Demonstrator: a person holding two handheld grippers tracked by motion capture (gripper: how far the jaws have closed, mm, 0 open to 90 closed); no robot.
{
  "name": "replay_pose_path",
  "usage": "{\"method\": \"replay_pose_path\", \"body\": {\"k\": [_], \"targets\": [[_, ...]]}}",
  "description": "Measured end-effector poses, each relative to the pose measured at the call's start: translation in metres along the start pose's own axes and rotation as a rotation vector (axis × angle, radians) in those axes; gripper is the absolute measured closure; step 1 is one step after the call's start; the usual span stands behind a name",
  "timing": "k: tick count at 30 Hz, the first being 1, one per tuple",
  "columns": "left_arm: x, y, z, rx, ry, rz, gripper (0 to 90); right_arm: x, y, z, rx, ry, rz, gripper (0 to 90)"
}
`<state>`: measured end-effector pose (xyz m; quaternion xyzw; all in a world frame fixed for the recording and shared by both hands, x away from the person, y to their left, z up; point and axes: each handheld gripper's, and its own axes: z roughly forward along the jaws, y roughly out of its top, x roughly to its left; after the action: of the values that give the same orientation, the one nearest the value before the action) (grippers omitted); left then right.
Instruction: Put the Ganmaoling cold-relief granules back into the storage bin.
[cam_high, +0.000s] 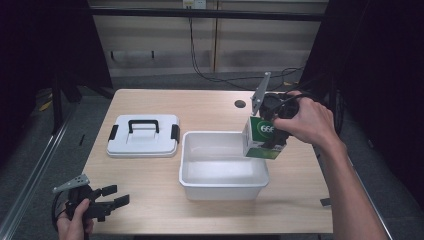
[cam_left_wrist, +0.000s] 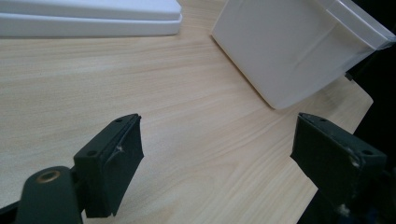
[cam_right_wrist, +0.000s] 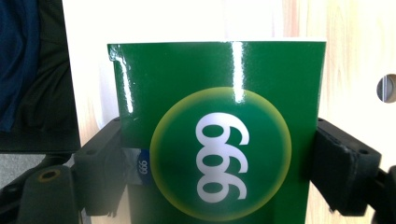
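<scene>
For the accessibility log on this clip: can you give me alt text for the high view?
A person's right gripper holds a green box over the right rim of an open white bin at the middle of a wooden table. The bin's lid lies flat to its left, and the left gripper rests open at the near left corner.

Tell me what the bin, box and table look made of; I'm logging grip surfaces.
Bin: looks like white plastic, smooth, semi-matte, with moulded rounded corners and a rim.
Box: probably glossy printed cardboard; bright streaks of glare cross its green face.
Table: pale wood grain, matte; possibly laminate rather than solid wood.
</scene>
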<state>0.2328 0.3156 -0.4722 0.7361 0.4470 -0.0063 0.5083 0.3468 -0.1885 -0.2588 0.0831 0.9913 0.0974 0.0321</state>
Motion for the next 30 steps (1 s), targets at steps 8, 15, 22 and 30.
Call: {"method": "replay_pose_path", "body": {"k": [8,15,22,30], "targets": [[0.0,0.0,0.0,-0.002,0.0,0.001,16.1,-0.002,0.019,0.013,0.008,0.017,-0.03,15.9],[0.0,0.0,0.0,-0.001,-0.001,0.004,16.2,0.0,0.028,0.026,0.029,0.025,-0.043,15.9],[0.0,0.0,0.0,-0.001,-0.002,0.002,16.2,-0.001,0.031,0.044,0.062,0.044,-0.045,15.8],[0.0,0.0,0.0,0.001,-0.003,0.007,16.2,0.0,0.032,0.068,0.095,0.055,-0.061,15.7]]}}
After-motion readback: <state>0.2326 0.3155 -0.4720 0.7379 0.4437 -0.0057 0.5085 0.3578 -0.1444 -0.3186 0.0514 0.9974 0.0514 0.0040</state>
